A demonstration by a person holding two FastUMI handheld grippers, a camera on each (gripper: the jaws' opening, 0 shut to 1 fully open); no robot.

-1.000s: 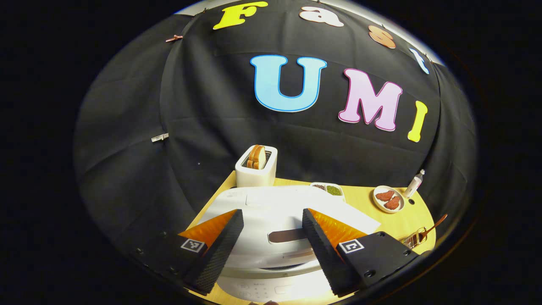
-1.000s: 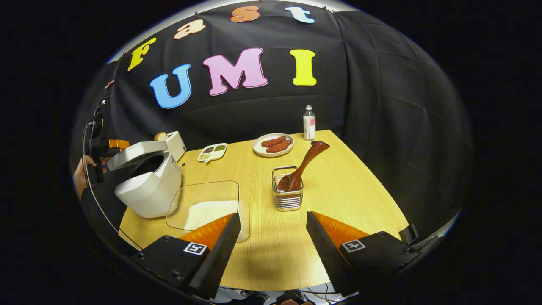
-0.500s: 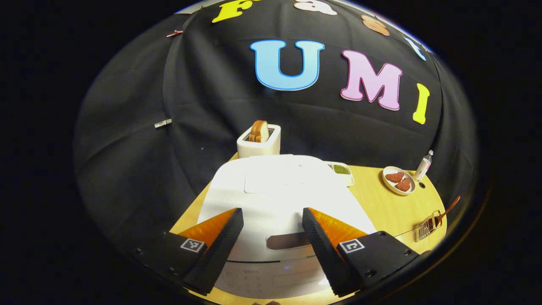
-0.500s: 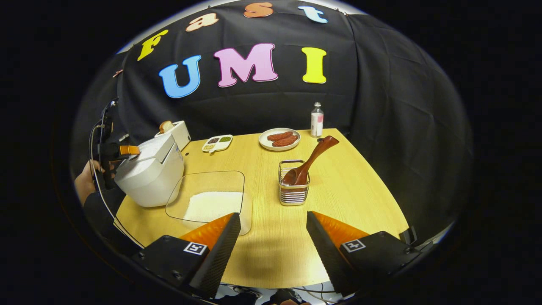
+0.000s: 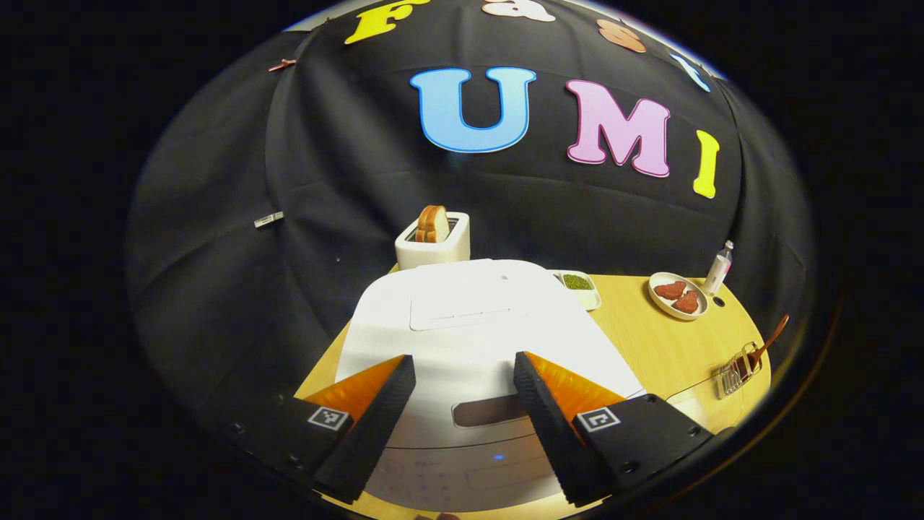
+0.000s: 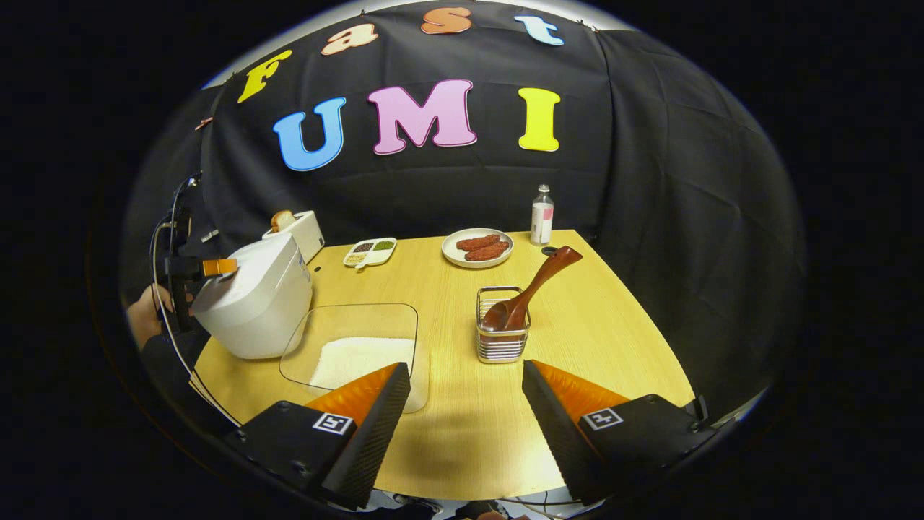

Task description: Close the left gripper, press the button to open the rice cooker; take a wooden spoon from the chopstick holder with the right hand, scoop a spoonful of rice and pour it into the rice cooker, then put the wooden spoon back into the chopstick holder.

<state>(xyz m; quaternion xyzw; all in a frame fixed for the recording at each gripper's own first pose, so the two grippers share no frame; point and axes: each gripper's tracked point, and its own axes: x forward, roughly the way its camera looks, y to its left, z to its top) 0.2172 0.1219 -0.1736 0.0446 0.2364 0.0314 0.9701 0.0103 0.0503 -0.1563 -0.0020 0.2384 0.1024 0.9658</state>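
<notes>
The white rice cooker [image 5: 469, 325] stands with its lid down, its dark oblong button [image 5: 491, 412] near the front. My left gripper [image 5: 460, 359] hovers open just above the lid, a finger on either side of the button. The right gripper view has the cooker [image 6: 253, 296] at the table's left, with the left gripper [image 6: 206, 267] and a hand [image 6: 144, 318] beside it. The wooden spoon [image 6: 538, 278] leans in the wire chopstick holder [image 6: 502, 339]. A glass tray of rice [image 6: 354, 347] lies beside the cooker. My right gripper [image 6: 465, 366] is open and holds nothing, above the table's front.
A toaster with bread [image 6: 296, 230] stands behind the cooker. Along the back of the wooden table [image 6: 462, 426] are a divided dish of beans [image 6: 369, 251], a plate of sausages [image 6: 476, 247] and a small bottle [image 6: 541, 214].
The cooker's lid, raised a second ago, has come down shut. The left gripper has risen slightly above it. The right gripper has barely shifted.
</notes>
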